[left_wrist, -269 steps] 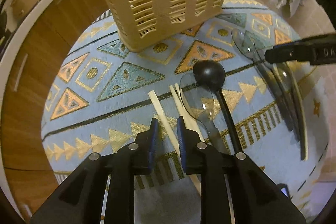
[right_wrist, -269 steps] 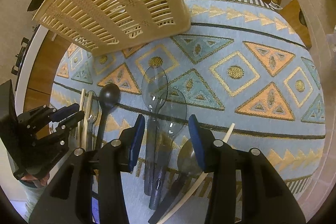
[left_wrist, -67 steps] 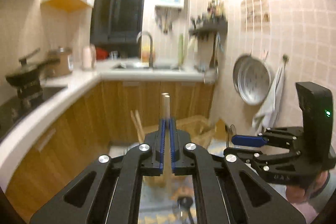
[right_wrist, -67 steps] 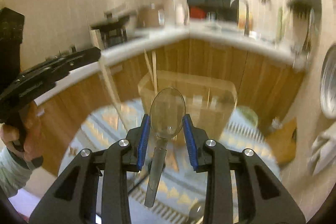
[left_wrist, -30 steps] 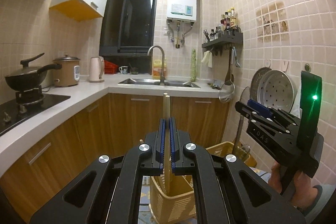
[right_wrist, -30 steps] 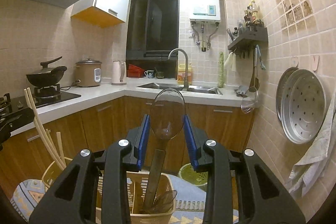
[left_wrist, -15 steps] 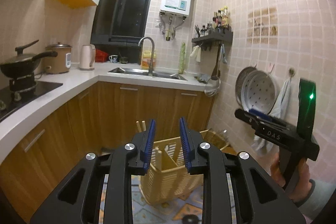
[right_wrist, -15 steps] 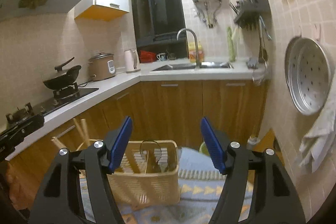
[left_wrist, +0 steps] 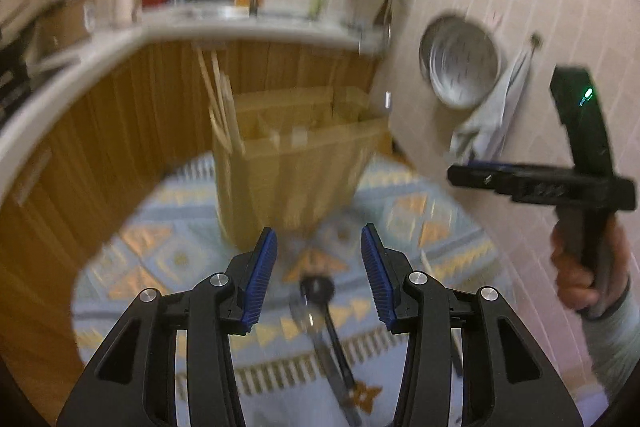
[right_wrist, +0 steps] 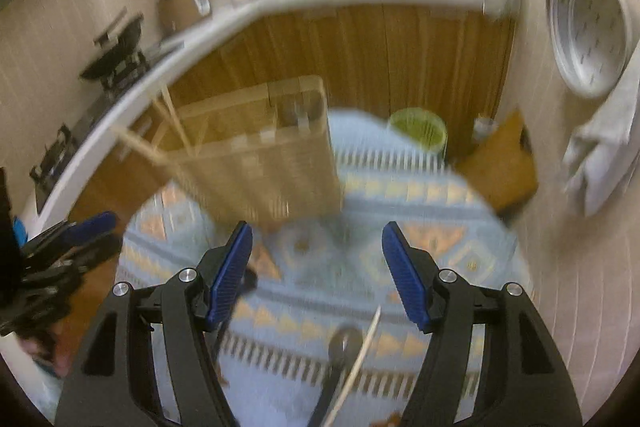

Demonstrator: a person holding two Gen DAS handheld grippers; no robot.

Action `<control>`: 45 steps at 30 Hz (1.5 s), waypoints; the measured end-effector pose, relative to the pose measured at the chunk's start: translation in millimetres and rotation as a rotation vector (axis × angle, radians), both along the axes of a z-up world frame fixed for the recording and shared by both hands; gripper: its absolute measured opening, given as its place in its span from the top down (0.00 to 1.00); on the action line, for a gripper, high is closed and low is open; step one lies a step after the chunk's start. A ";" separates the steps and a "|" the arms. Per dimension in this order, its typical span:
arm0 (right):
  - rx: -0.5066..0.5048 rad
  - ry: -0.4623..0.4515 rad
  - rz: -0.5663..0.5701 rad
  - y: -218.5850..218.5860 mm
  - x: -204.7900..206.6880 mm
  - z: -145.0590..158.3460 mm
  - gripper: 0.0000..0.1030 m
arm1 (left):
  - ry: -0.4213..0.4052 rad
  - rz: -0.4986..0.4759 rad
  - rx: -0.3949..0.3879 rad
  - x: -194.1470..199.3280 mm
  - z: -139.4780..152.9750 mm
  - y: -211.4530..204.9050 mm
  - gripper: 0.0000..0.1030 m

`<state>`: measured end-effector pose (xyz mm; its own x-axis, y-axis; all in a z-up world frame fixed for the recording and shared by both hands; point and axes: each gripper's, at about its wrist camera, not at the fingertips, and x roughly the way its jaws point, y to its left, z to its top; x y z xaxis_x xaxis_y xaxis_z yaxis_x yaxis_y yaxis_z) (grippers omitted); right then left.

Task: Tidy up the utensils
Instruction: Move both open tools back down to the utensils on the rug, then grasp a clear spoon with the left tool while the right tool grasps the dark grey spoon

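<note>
Opening at this moment, the left tongs (left_wrist: 316,275) are seen with nothing between the blue pads (left_wrist: 259,277), tilted down over the patterned mat (left_wrist: 420,223). Below them a black ladle (left_wrist: 318,289) lies on the mat, with a clear utensil just beside its left; blur hides what kind. The right tongs (right_wrist: 316,273) are held wide apart and empty, also tilted down. Near their base a grey spoon (right_wrist: 344,345) and a pale chopstick (right_wrist: 362,351) are seen lying crossed on the mat. Farther off, the basket (right_wrist: 260,163) stands on the mat before the wooden cabinets; chopsticks (left_wrist: 218,99) lean out of its left compartment, and dark utensils (right_wrist: 298,113) are seen in its right one.
</note>
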<state>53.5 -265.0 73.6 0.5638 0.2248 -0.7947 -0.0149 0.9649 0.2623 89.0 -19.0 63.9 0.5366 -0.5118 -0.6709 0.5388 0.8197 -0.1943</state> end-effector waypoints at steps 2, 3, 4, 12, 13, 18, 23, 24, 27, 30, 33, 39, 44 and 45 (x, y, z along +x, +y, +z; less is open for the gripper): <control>0.005 0.066 0.017 0.0 -2.8 -18.0 0.38 | 0.077 -0.024 0.025 4.7 -23.7 -3.2 0.59; 0.005 0.089 0.020 -0.2 -4.6 -25.6 0.38 | 0.094 -0.027 0.038 4.8 -31.4 -3.5 0.59; 0.008 0.117 0.025 -0.1 -5.4 -34.2 0.38 | 0.110 -0.032 0.060 5.4 -41.1 -4.7 0.59; 0.084 0.309 0.074 10.9 -18.6 -93.7 0.57 | 0.171 -0.088 0.203 2.7 -87.3 -14.5 0.59; 0.087 0.322 0.079 12.6 -21.5 -97.7 0.58 | 0.179 -0.089 0.208 3.5 -91.4 -14.4 0.59; 0.072 0.360 0.099 23.8 -36.4 -110.6 0.58 | 0.230 -0.121 0.243 7.4 -107.0 -20.6 0.59; 0.072 0.374 0.103 25.8 -43.9 -116.3 0.63 | 0.236 -0.117 0.288 15.4 -118.1 -31.0 0.59; 0.079 0.377 0.099 24.9 -44.3 -116.8 0.64 | 0.237 -0.115 0.297 16.4 -120.7 -33.5 0.60; 0.092 0.375 0.079 20.1 -44.7 -116.2 0.64 | 0.212 -0.099 0.329 16.3 -121.2 -37.4 0.68; 0.108 0.388 0.069 15.6 -42.7 -117.3 0.64 | 0.225 -0.091 0.310 16.7 -120.3 -33.2 0.78; 0.090 0.399 0.082 20.6 -40.6 -121.4 0.67 | 0.227 -0.070 0.296 17.5 -120.7 -26.0 0.88; 0.008 0.395 0.121 38.7 -41.1 -126.0 0.84 | 0.221 0.004 0.278 25.1 -119.5 -8.2 0.92; 0.031 0.364 0.140 48.1 -37.5 -124.3 0.93 | 0.234 0.091 0.240 32.5 -119.2 8.5 0.92; 0.025 0.354 0.141 50.1 -35.3 -123.2 0.93 | 0.237 0.095 0.239 32.7 -119.0 10.3 0.91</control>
<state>18.2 -215.0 -49.6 0.2177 0.3020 -0.9281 -0.0518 0.9531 0.2980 121.7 -8.6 -55.1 0.3887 -0.2809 -0.8775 0.4211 0.9013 -0.1019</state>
